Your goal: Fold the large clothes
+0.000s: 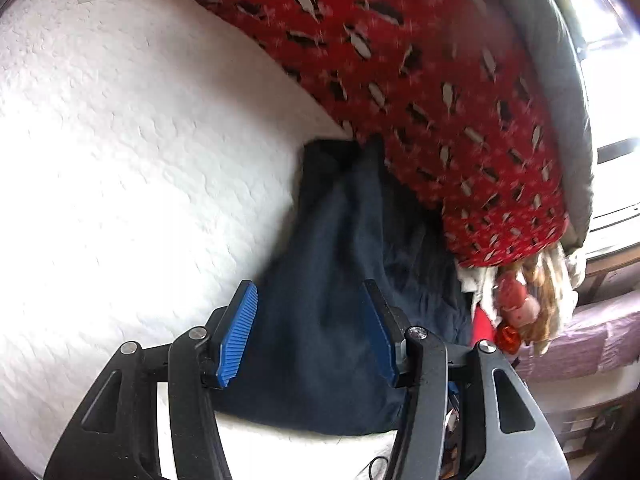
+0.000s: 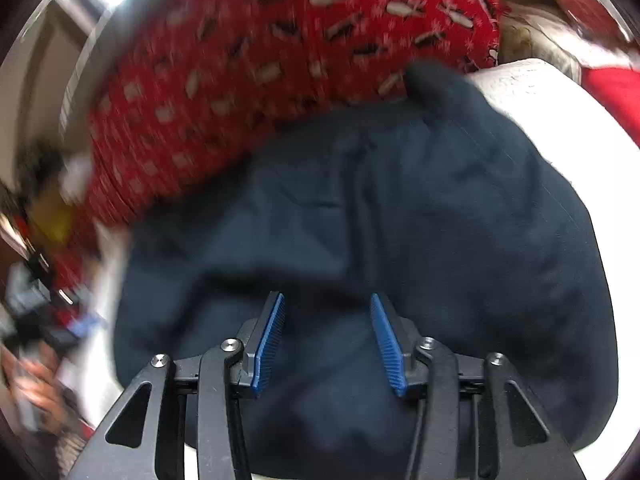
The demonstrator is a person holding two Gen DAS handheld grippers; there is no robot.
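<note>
A dark navy garment (image 1: 340,280) lies bunched on a white quilted bed cover (image 1: 132,160). It fills the right wrist view (image 2: 400,216), with a vertical seam down its middle. My left gripper (image 1: 310,292) is open, hovering over the garment's lower left part, with nothing between its blue pads (image 1: 240,332). My right gripper (image 2: 327,300) is open just above the garment's near part and holds nothing. The right wrist view is blurred by motion.
A red blanket with a black and white penguin print (image 1: 420,80) lies against the garment's far edge, also in the right wrist view (image 2: 260,64). A grey cover (image 1: 568,92) sits beyond it. Soft toys (image 1: 520,304) hang at the bed's edge. Blurred clutter (image 2: 36,312) is at the left.
</note>
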